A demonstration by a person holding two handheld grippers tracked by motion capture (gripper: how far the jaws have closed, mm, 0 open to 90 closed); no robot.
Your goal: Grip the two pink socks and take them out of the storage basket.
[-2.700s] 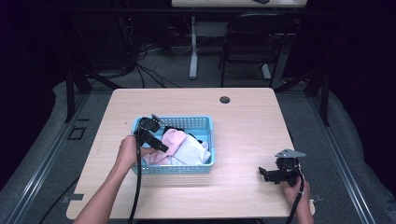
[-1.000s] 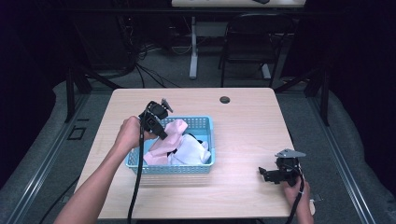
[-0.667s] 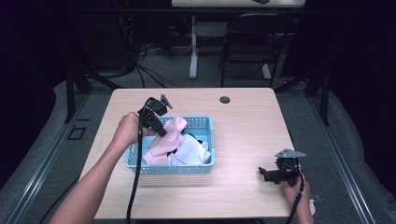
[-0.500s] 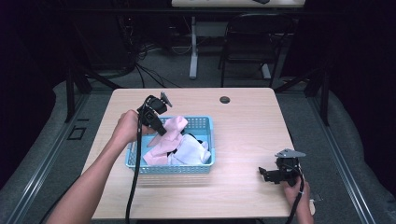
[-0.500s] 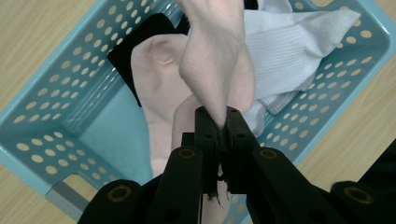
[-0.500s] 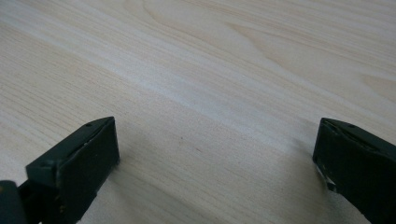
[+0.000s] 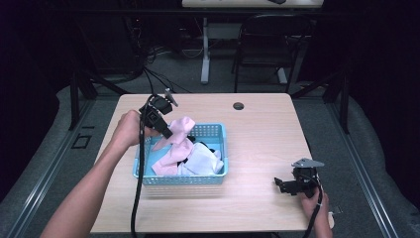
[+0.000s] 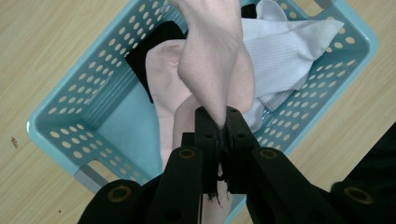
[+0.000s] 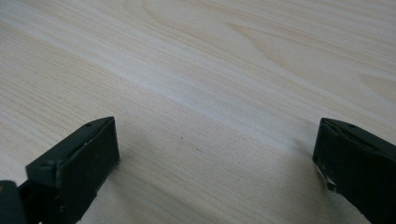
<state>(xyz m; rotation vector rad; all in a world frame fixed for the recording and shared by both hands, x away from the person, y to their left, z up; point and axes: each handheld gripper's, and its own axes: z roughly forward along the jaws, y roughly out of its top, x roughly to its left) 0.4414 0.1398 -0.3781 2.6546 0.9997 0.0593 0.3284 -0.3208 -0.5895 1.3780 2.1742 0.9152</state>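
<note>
Looking down from the high view, we see a pale wood-grain rectangular table (image 7: pixel 257 129) with a light blue perforated plastic basket (image 7: pixel 218 171) on its left half, and in the left gripper view that basket (image 8: pixel 60 126) holds a white ribbed sock (image 8: pixel 289 51), a black piece of fabric (image 8: pixel 144 51) and pale pink cloth. We can read no brand, label or writing on any of it. A small round black grommet (image 7: pixel 238 105) sits near the table's far edge, well apart from the basket. Compared with the picture from half a second ago, the left gripper (image 7: pixel 166 130) has risen a little and drawn the long pale pink sock (image 7: pixel 179 131) higher, so more of it now hangs above the basket's far left corner while its lower end trails down among the other clothes; the right gripper has not moved. In the left gripper view, the left gripper (image 8: pixel 219 126) has its jaws pressed together on a fold of the pink sock (image 8: pixel 212 60), which drapes down over the basket. The right gripper (image 7: pixel 283 184) rests low at the table's near right corner, held by the person's right hand (image 7: pixel 313 201), and in the right gripper view its jaws stand wide apart over bare wood (image 9: pixel 210 79), gripping nothing.
</note>
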